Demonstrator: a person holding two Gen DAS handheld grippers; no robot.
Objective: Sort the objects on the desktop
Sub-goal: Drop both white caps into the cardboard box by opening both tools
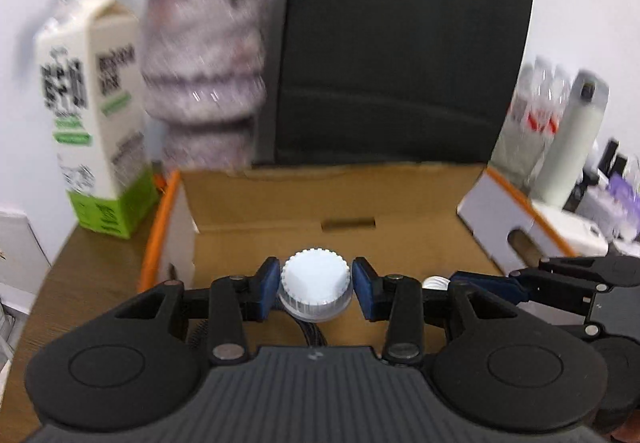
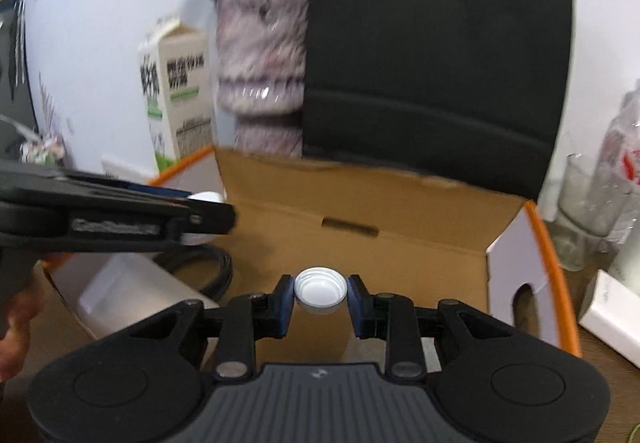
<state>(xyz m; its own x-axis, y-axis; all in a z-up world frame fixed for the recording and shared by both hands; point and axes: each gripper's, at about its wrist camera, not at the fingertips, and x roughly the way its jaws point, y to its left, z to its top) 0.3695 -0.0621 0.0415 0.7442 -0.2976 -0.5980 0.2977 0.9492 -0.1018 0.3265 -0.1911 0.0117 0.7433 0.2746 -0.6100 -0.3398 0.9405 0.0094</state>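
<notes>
White caps are sitting in both pairs of tongs above an open cardboard box (image 1: 280, 211). The left gripper (image 1: 316, 285) is standing partly closed, its blue pads (image 1: 269, 279) pressing on either side of a large white cap (image 1: 315, 283) with a ridged edge, its flat top facing the camera. The right gripper (image 2: 321, 293) is closing more narrowly on a smaller white cap (image 2: 320, 289), which is showing its hollow underside with concentric inner rings. In the left wrist view the right gripper (image 1: 484, 283) is reaching in from the right with a sliver of its cap just visible; in the right wrist view the left gripper (image 2: 208, 211) is entering from the left, and fingers (image 2: 16, 323) of the person's hand are showing at the lower left edge.

Inside the box, a coiled black cable (image 2: 212, 267) and a pale rectangular item (image 2: 128, 295) are lying at the left. The box's flaps are carrying an orange edge (image 2: 548, 263).

Behind the box a black panel (image 1: 404, 55) is standing, with a ribbed mauve vase (image 1: 204, 59) of stems and a white-and-green carton (image 1: 92, 115) to its left. The carton's dark printing is too blurred to read. Clear bottles with red labels (image 1: 536, 115), likewise illegible, and a white flask (image 1: 572, 139) are standing to the right.
</notes>
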